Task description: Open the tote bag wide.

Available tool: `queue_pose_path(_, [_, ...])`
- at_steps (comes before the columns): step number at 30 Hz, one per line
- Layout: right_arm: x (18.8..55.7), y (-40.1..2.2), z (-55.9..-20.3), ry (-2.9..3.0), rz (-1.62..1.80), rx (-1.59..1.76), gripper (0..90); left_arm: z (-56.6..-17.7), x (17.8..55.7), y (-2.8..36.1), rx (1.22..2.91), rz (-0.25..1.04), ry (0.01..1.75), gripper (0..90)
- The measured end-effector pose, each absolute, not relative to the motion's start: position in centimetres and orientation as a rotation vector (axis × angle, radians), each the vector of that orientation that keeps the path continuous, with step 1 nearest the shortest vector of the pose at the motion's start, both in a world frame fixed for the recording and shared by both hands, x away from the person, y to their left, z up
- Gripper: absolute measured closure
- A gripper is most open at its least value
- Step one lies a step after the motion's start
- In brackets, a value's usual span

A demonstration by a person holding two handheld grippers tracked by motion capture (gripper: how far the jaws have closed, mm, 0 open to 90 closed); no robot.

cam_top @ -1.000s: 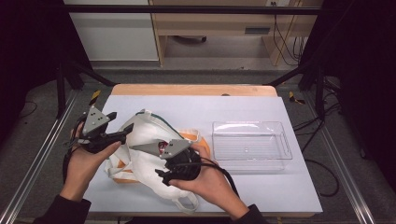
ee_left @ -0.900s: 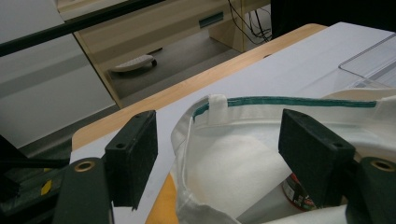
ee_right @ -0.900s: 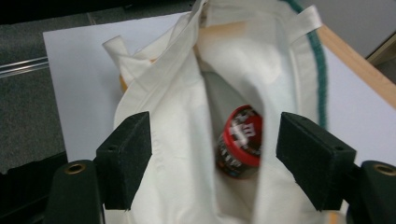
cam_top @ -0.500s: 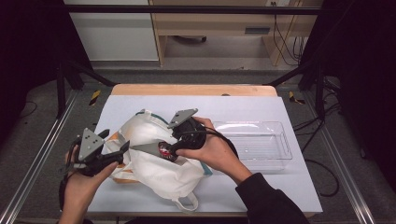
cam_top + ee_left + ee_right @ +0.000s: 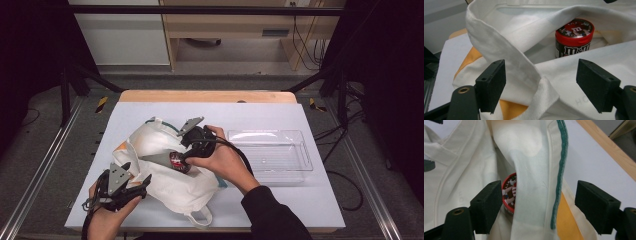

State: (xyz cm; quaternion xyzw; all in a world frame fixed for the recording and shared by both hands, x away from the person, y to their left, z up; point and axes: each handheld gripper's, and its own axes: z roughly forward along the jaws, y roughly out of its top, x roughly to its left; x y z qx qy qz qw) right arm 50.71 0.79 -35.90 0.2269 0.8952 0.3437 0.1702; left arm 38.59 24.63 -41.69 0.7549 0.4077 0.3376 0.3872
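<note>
Peeking from bag: M&M's tub.

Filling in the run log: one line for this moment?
left claw open at tote bag rim | right claw open over candy jar | clear tray empty

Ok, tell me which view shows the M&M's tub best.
The left gripper view: the M&M's tub shows its red lid and logo inside the white tote bag. The right gripper view catches a lid sliver; the high view, a small glimpse.

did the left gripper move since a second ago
Yes. In the high view the left gripper has come down toward the near edge of the table, away from the far wooden edge, jaws just opening wider by the white bag.
</note>
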Motion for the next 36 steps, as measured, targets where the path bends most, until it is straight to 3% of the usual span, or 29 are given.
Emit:
queue_pose_path(7, [51.9, 2.2, -37.1, 2.602, 0.943, 0.627, 22.4, -43.7, 38.9, 25.3, 1.936, 0.826, 1.056, 24.9])
queue_pose_path(9, [52.1, 2.3, -37.4, 2.612, 0.914, 0.611, 24.8, -44.1, 38.8, 25.0, 1.933, 0.759, 1.085, 25.9])
queue_pose_path(11, [52.1, 2.4, -37.6, 2.610, 0.886, 0.594, 35.8, -44.2, 38.8, 24.9, 1.928, 0.759, 1.078, 28.2])
queue_pose_path(14, [52.1, 2.2, -37.6, 2.613, 0.868, 0.590, 45.5, -44.3, 38.8, 24.8, 1.929, 0.751, 1.068, 35.0])
queue_pose_path(19, [52.3, 1.8, -37.3, 2.612, 0.856, 0.582, 73.9, -44.5, 38.9, 24.8, 1.934, 0.732, 1.064, 47.7])
queue_pose_path(22, [52.6, 1.7, -37.3, 2.612, 0.841, 0.592, 82.0, -44.6, 38.9, 24.9, 1.937, 0.718, 1.068, 54.3])
queue_pose_path(28, [53.8, 1.0, -37.0, 2.583, 0.882, 0.643, 85.3, -44.7, 39.0, 25.2, 1.953, 0.709, 1.068, 67.0])
queue_pose_path(36, [55.4, -0.4, -37.0, 2.558, 0.941, 0.714, 86.1, -44.7, 39.0, 25.6, 1.972, 0.706, 1.059, 77.1])
